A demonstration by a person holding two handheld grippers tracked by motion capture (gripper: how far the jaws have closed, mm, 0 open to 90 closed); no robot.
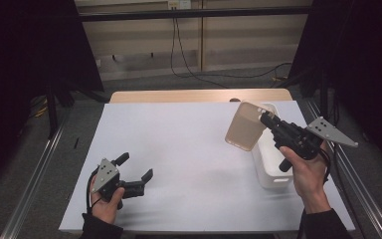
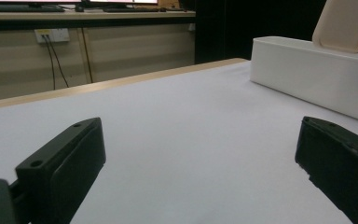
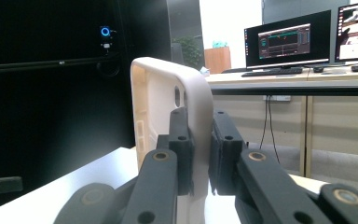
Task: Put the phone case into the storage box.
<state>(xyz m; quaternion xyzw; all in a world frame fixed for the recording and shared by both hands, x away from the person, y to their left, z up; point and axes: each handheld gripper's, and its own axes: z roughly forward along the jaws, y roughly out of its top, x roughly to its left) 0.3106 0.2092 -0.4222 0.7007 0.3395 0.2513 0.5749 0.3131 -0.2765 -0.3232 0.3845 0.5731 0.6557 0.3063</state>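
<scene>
Clamped on the wall of a beige phone case (image 1: 246, 127), the right gripper (image 1: 267, 119) held it in the air above the far end of a white bin (image 1: 268, 172) that stood at the right edge of the white table (image 1: 179, 149). In the right gripper view the two jaws pinched the case (image 3: 168, 93) from either side, one pad inside the shell and one against its back, and the case stood upright between them with its camera cut-out near the top. From the high view the long axis of the case ran up and away from the person, tilted, its lower end hanging just left of the bin's left wall rather than over the opening.

That was the relation the next move seemed to turn on: the bin lay down and to the right of the case, so the right hand (image 1: 308, 174) would probably need to carry it a little rightward and lower it, or else bring it out over the bare table to the left.

Well apart, near the front left of the table, the left gripper (image 1: 138, 169) rested low with its jaws spread wide and nothing between them. Its own view showed the bin (image 2: 307, 74) far ahead to the right, with the case (image 2: 347, 23) above it. The right hand was plainly the nearer one.
</scene>
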